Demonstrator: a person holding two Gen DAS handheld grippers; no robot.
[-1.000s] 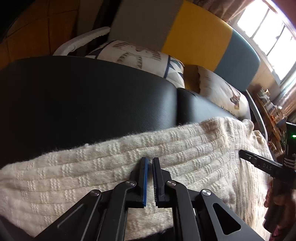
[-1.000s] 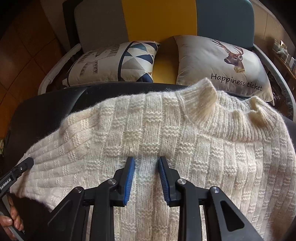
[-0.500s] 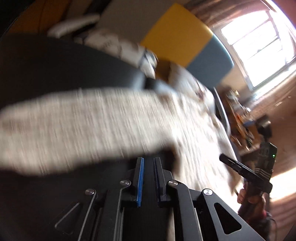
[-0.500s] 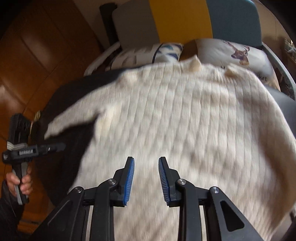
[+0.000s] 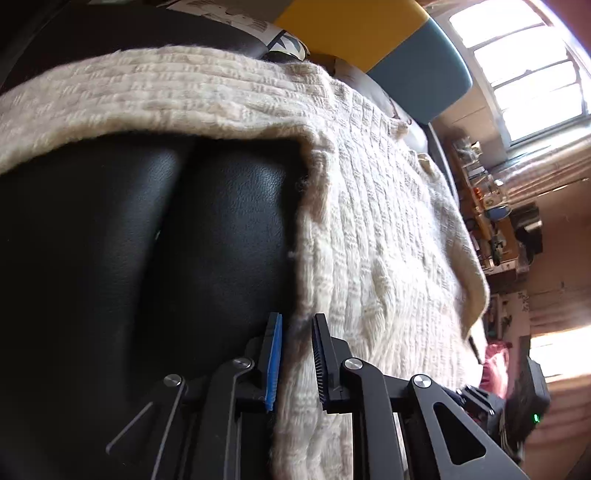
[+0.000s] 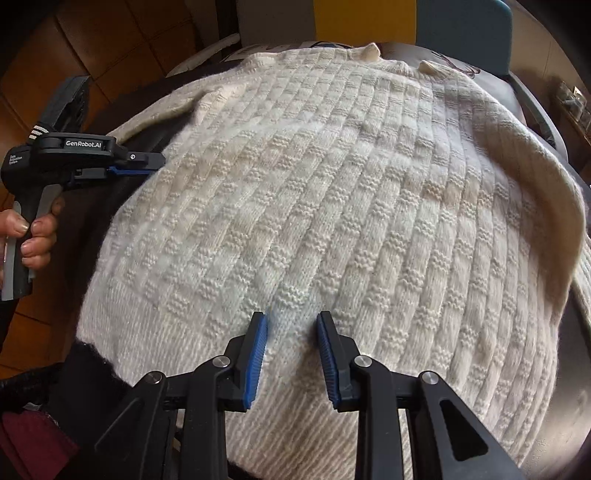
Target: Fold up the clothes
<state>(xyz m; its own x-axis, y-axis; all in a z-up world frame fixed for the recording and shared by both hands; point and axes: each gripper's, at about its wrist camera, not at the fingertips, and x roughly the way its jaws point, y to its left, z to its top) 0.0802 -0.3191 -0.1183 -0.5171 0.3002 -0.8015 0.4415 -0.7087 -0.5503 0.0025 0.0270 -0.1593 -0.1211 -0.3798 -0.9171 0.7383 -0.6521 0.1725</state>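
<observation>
One cream knitted sweater [image 6: 332, 206], spread flat on black leather cushions [image 5: 147, 240], soft, bulky, likely stretchy, best pinched at hem or side edge; left gripper [image 5: 297, 363] jaws opening astride its side edge, right gripper [image 6: 291, 356] parted, empty, over the hem.

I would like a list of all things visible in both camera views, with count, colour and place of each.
sweater: one, cream knit, spread flat over the seat
seat: one, black leather, under the sweater
cushions: at least one, patterned, behind the sweater
backrest: one, yellow and teal, at the rear
window: one, bright, upper right in left view
left gripper: one, black with blue pads, jaws opening at the sweater's side edge
right gripper: one, open above the hem
hand: one, holding the left gripper's handle
</observation>
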